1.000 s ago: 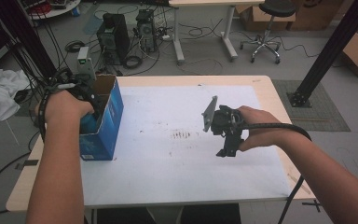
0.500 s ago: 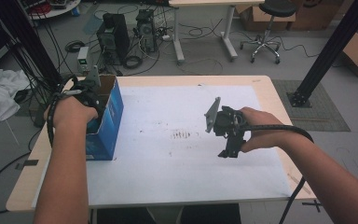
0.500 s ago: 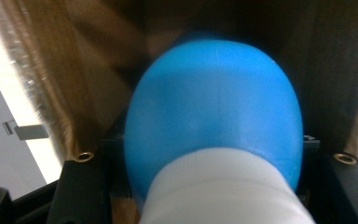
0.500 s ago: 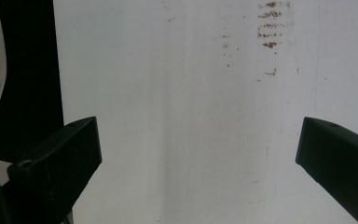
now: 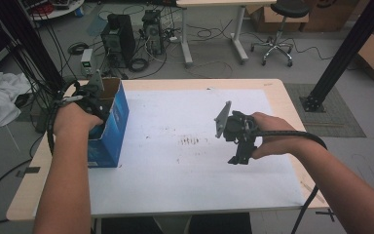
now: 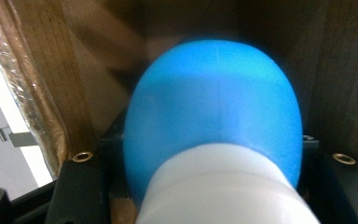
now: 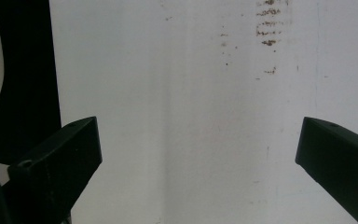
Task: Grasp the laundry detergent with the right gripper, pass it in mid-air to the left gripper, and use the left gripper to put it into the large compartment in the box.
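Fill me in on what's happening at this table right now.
A person works with a tool in each hand. The left tool reaches down into the open blue cardboard box at the table's left edge, jaws closed on a blue and white rounded object inside it. The right tool hangs over the white table top with its jaws wide apart and nothing between them. A few brown smudges mark the sheet nearby.

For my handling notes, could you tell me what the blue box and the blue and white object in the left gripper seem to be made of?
The blue box looks like cardboard: printed blue outside, raw brown inner walls with a corrugated grain in the left gripper view. The blue and white object held by the left gripper looks like smooth matte plastic or rubber, rounded with soft highlights; it is too blurred to say which.
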`<control>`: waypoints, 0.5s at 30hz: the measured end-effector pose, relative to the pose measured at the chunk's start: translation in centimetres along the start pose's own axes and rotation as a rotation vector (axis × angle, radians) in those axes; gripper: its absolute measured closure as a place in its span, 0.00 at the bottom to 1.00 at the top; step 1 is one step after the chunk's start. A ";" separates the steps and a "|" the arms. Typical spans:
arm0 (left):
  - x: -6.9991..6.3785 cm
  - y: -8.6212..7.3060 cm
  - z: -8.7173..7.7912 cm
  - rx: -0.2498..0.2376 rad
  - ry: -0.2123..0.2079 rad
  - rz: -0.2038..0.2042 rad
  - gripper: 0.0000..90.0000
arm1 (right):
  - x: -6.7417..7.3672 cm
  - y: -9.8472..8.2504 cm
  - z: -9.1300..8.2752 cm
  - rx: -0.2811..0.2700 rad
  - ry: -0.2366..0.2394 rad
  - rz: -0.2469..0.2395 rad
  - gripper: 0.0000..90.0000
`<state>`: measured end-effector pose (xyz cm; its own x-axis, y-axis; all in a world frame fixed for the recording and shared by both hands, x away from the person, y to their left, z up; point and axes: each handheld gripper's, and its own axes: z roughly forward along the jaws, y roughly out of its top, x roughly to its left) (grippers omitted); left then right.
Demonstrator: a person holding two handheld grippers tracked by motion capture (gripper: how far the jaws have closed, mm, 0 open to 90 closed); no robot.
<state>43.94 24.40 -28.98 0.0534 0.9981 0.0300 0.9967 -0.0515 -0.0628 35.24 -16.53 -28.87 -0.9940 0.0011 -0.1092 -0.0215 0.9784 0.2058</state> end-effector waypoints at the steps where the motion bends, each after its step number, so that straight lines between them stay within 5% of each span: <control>1: -0.1 0.0 0.0 0.001 0.003 0.001 0.42 | 0.0 0.0 0.0 0.003 -0.006 -0.001 0.00; 15: 0.0 -0.3 -0.1 -0.006 -0.005 0.002 0.36 | 0.2 0.1 -0.1 -0.002 -0.005 -0.008 0.01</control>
<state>43.68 24.41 -28.90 0.0554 0.9982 0.0251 0.9969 -0.0539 -0.0566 35.04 -16.44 -28.78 -0.9932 -0.0056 -0.1161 -0.0297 0.9779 0.2069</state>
